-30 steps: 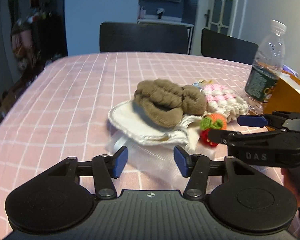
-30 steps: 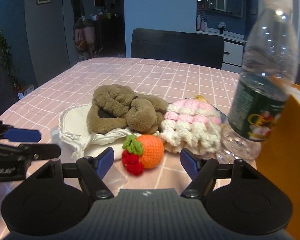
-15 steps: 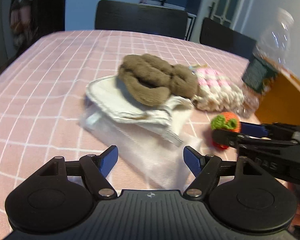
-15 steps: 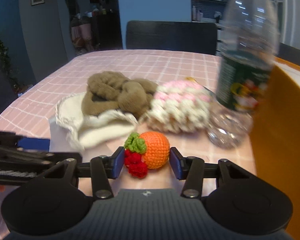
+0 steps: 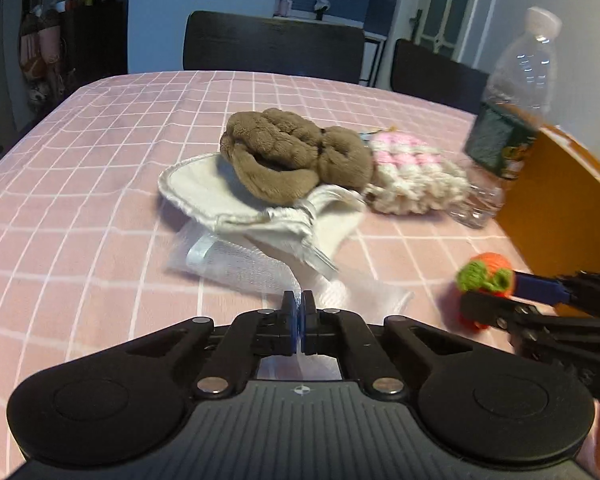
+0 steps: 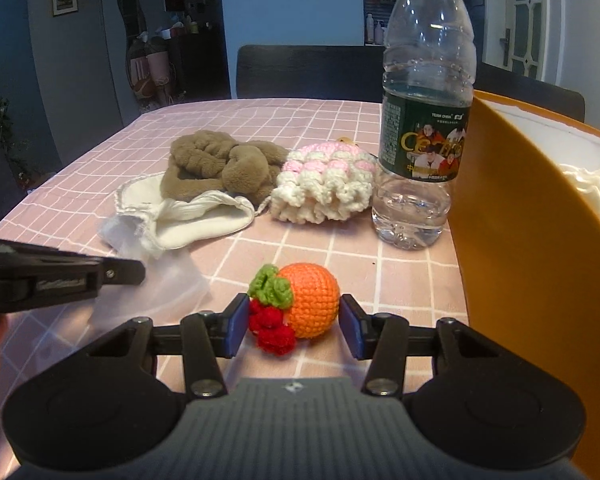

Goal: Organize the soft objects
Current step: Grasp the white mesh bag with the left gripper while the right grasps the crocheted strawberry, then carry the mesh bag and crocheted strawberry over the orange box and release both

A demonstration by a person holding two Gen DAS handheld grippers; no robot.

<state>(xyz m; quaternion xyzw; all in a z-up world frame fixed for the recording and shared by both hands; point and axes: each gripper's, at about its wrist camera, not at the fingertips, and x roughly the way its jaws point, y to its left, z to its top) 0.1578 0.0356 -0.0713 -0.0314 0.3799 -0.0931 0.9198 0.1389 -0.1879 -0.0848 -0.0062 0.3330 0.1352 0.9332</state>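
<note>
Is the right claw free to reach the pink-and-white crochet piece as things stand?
Probably not: the right claw is already shut on the crocheted orange, though the tablecloth toward the pink-and-white crochet piece looks clear.

A home dining room: checked tablecloth (image 5: 100, 168), dark chairs (image 5: 272, 46).

Plush toy (image 6: 220, 162) lies on pouch (image 6: 188, 216), bottle (image 6: 424, 120) right of both.

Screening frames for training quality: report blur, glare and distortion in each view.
Left wrist view: motion-smeared, the water bottle and crochet orange soft; fisheye bends the tablecloth grid. Right wrist view: sharp; window glare on the bottle, dim bluish room behind.
</note>
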